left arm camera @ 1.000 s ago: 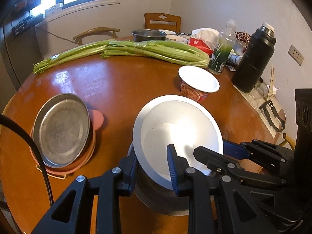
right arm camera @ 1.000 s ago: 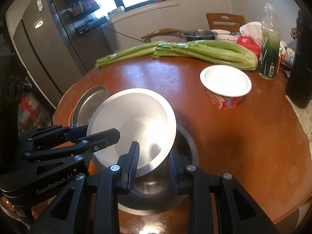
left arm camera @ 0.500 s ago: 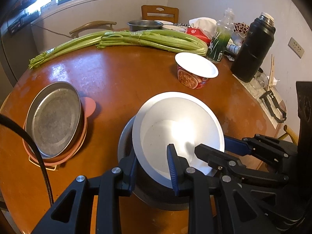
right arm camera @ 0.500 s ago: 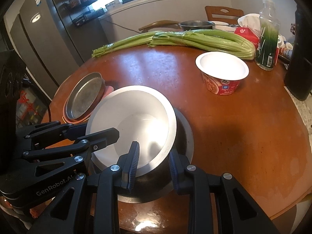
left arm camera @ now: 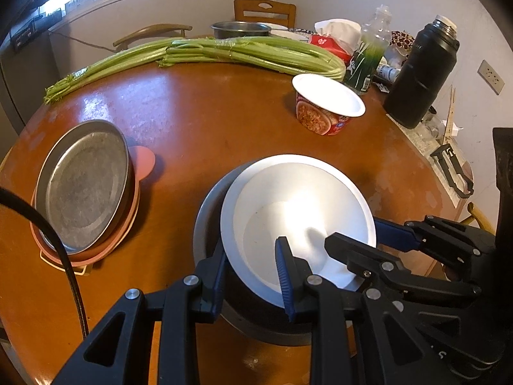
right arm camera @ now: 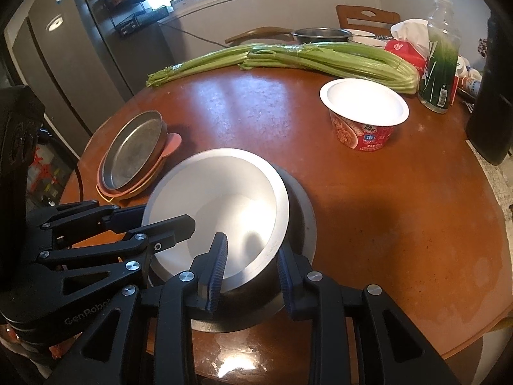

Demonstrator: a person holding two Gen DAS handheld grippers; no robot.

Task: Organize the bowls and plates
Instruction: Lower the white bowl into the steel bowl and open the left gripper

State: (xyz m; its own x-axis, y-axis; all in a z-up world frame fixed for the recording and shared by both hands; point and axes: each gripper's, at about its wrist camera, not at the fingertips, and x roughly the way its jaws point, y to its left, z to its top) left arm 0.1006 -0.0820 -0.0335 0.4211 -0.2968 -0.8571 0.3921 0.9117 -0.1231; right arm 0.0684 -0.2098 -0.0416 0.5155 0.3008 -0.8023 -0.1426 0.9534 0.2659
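a: how many dishes are on the round brown wooden table (left arm camera: 198,122)?

b: i count two groups. near the front edge there is one shiny round metal bowl (left arm camera: 298,215), sitting tilted inside one darker grey metal bowl (left arm camera: 208,218). at the left there is one flat round steel plate (left arm camera: 83,186), lying on one pink plastic plate with a small handle (left arm camera: 146,163). well apart, one red instant noodle cup with a white lid (left arm camera: 323,106) stands upright.

a: and other things?

b: one long bunch of green celery (left arm camera: 224,54) across the far side, one tall black thermos flask (left arm camera: 420,73) at the right, and one more steel pot (left arm camera: 239,29) behind the celery.

a: how do the grippers stand?

b: both point down at a slope toward the bowls. the left gripper (left arm camera: 250,272) has its jaws narrow, clamped on the near rim of the shiny bowl, one finger inside and one outside. the right gripper (right arm camera: 250,266) pinches the same bowl's rim from the other side, also narrow. so two grippers hold one bowl.
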